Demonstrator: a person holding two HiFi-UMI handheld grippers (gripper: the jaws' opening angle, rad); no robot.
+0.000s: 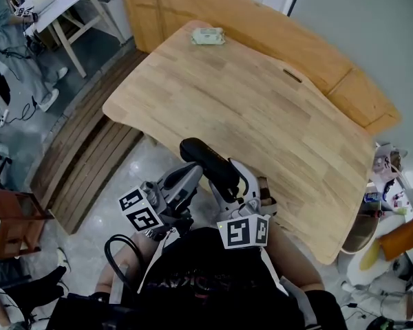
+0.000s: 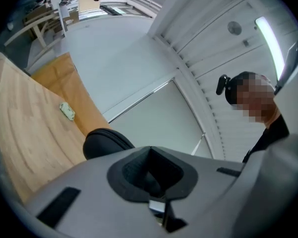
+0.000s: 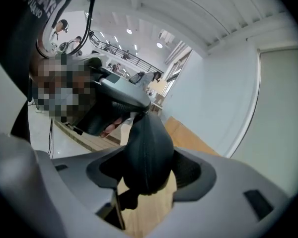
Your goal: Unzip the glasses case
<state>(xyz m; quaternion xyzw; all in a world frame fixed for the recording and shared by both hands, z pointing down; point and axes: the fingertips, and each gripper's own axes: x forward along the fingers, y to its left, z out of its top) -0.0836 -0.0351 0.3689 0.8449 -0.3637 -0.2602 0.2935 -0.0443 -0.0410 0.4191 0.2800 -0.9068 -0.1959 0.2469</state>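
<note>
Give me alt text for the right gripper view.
A black glasses case, zipper closed, is clamped in the jaws of the right gripper, seam facing the camera. The left gripper meets its far end; the wooden table shows below.

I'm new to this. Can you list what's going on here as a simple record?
glasses case: black, held up off the table, zip looks closed
right gripper: shut around the case
left gripper: jaws together at the case's zip end
table: wooden, small pale packet near its far edge
</note>
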